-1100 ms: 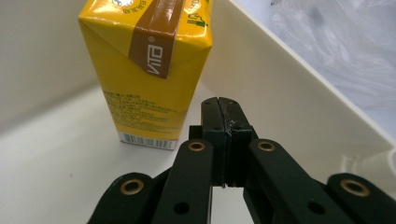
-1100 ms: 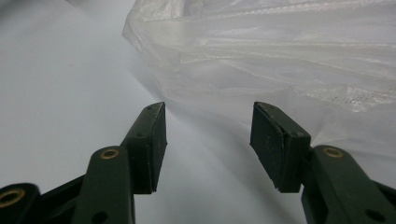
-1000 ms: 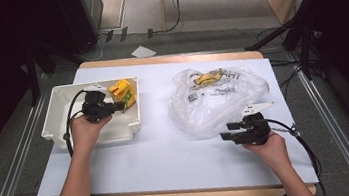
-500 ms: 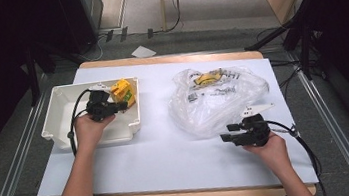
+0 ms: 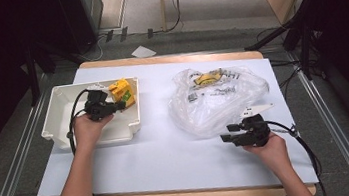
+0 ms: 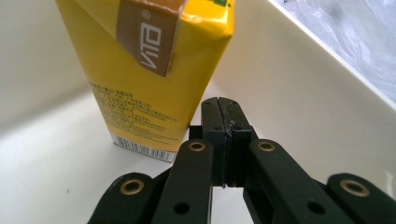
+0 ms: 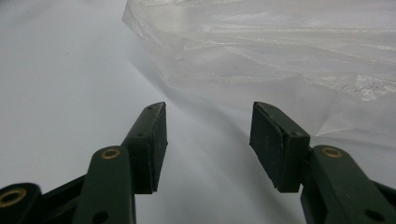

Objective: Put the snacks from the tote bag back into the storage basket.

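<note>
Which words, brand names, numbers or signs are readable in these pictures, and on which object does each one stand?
"VITA", seen upside down, with a small registered-trademark sign beside it: on the brown band of the yellow drink carton in the white bin.
Fine print and barcode on the carton's side: too small to read.
Dark marks on items inside the clear plastic bag: too blurred to read.

Yellow carton (image 6: 154, 79): coated paperboard, faintly glossy, with printed text and a brown label band. White tray (image 5: 59, 117), at 9 o'clock on the table: smooth matt plastic walls. Plastic bag (image 5: 218, 97), at 1 o'clock: thin clear film, crinkled, shiny at the creases. Table (image 5: 169, 154): smooth, matt, pale blue top over a light wooden edge. Left gripper (image 6: 224, 135) and right gripper (image 7: 208, 140): matt black plastic jaws, brass-coloured rivets, dull rubbery pads.
</note>
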